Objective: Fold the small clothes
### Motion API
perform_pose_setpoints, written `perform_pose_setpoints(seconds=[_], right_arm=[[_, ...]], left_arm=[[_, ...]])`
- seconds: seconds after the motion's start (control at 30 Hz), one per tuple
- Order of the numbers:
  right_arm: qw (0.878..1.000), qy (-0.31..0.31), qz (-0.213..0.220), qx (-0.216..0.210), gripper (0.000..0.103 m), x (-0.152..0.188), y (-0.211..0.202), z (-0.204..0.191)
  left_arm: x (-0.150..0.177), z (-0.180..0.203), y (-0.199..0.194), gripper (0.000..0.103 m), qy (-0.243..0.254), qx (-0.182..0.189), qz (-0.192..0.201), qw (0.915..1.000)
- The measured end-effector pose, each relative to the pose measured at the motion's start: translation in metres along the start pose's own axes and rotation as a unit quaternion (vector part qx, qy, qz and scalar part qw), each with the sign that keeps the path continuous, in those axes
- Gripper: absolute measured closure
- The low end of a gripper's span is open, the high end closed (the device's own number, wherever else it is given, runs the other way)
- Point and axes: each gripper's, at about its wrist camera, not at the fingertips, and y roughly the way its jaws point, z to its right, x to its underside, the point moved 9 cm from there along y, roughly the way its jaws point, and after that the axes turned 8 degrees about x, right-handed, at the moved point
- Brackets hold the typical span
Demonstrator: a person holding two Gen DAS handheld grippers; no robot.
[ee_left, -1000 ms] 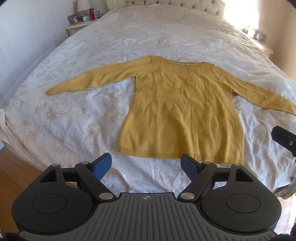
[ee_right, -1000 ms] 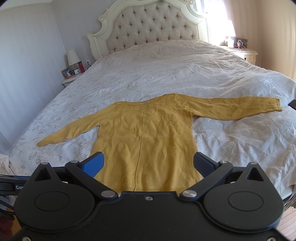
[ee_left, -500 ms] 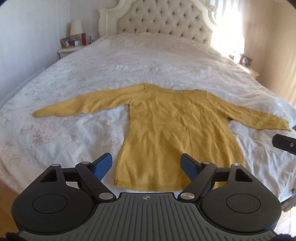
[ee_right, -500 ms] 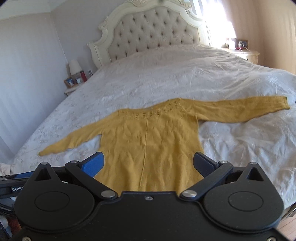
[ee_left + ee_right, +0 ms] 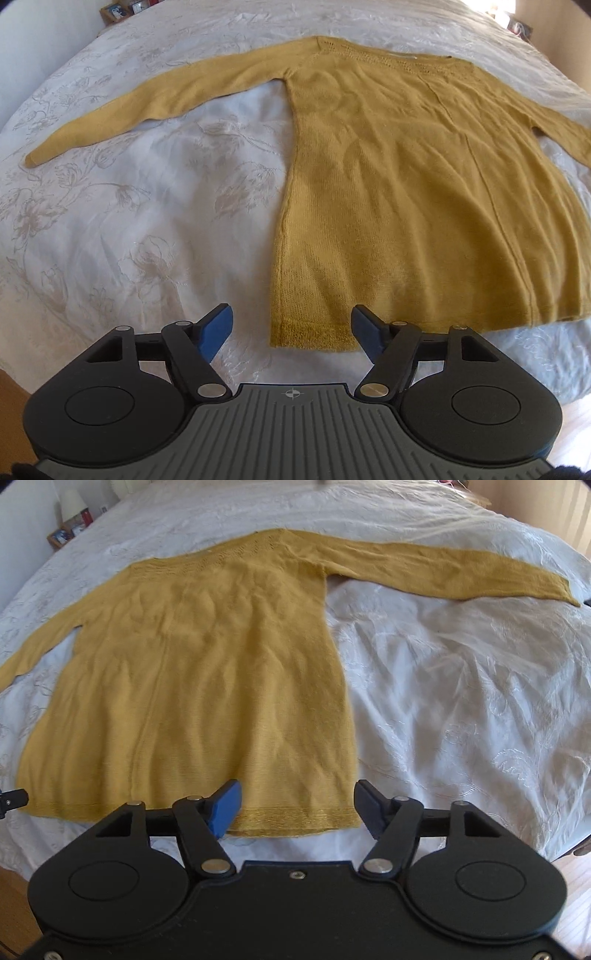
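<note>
A mustard-yellow knit sweater [image 5: 424, 192] lies flat on the white bedspread, neckline far, hem near, both sleeves spread out sideways. It also shows in the right wrist view [image 5: 207, 686]. My left gripper [image 5: 291, 328] is open and empty, hovering just over the hem's left corner [image 5: 291, 336]. My right gripper [image 5: 297, 805] is open and empty, hovering just over the hem's right corner [image 5: 332, 818]. The left sleeve [image 5: 147, 110] runs to the left; the right sleeve [image 5: 461, 572] runs to the right.
The white embroidered bedspread [image 5: 110, 221] covers a wide bed. A nightstand with photo frames [image 5: 64, 533] stands at the far left. Wooden floor [image 5: 7, 384] shows below the bed's near edge. A bit of the left gripper [image 5: 11, 799] shows at the right wrist view's left edge.
Both grippers have moved down and forward toward the sweater's hem, so the sweater looks much larger. Both jaws have stayed open.
</note>
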Motion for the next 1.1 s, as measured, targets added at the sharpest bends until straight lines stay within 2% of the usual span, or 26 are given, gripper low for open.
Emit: perform_pose_setpoints(seconds=[0.17, 0.3, 0.33, 0.37, 0.43, 0.5, 0.6, 0.77, 0.8, 0.87, 0.9, 1.0, 1.1], right_arm=[[0.999, 0.027, -0.033, 0.004, 0.035, 0.003, 0.028, 0.014], [0.998, 0.029, -0.051, -0.005, 0.035, 0.009, 0.040, 0.017], [0.998, 0.028, -0.054, -0.008, 0.035, 0.010, 0.041, 0.017], [0.998, 0.026, -0.056, -0.010, 0.035, 0.011, 0.042, 0.017], [0.998, 0.024, -0.059, -0.016, 0.034, 0.013, 0.044, 0.016], [0.997, 0.026, -0.062, -0.025, 0.034, 0.015, 0.045, 0.015], [0.997, 0.028, -0.066, -0.041, 0.034, 0.016, 0.047, 0.014], [0.995, 0.037, -0.070, -0.067, 0.035, 0.016, 0.051, 0.012], [0.994, 0.043, -0.072, -0.076, 0.042, 0.015, 0.052, 0.010], [0.991, 0.052, -0.079, -0.090, 0.067, 0.013, 0.051, 0.009], [0.991, 0.050, -0.082, -0.095, 0.089, 0.011, 0.047, 0.008], [0.993, 0.039, -0.055, -0.099, 0.090, 0.000, 0.020, 0.011], [0.993, 0.057, -0.042, -0.093, 0.090, -0.006, 0.000, 0.027]], left_arm=[[0.000, 0.000, 0.022, 0.033, 0.015, 0.008, -0.020, 0.9997], [-0.002, -0.002, 0.032, 0.034, 0.004, 0.024, -0.032, 0.9992], [-0.003, -0.003, 0.035, 0.044, 0.004, 0.033, -0.034, 0.9989], [-0.004, -0.002, 0.035, 0.063, 0.004, 0.046, -0.037, 0.9982], [-0.004, -0.003, 0.032, 0.088, -0.004, 0.060, -0.040, 0.9974], [-0.004, -0.008, 0.026, 0.094, -0.019, 0.071, -0.038, 0.9966], [-0.001, -0.020, 0.018, 0.096, -0.052, 0.078, -0.032, 0.9951], [-0.002, -0.022, 0.021, 0.097, -0.053, 0.074, -0.037, 0.9952], [-0.004, -0.021, 0.021, 0.097, -0.056, 0.074, -0.038, 0.9949], [-0.006, -0.021, 0.020, 0.097, -0.066, 0.075, -0.037, 0.9943], [-0.008, -0.022, 0.019, 0.097, -0.071, 0.074, -0.037, 0.9941], [-0.014, -0.030, 0.003, 0.098, -0.090, 0.064, -0.022, 0.9936], [-0.019, -0.045, -0.010, 0.098, -0.124, 0.060, -0.012, 0.9904]])
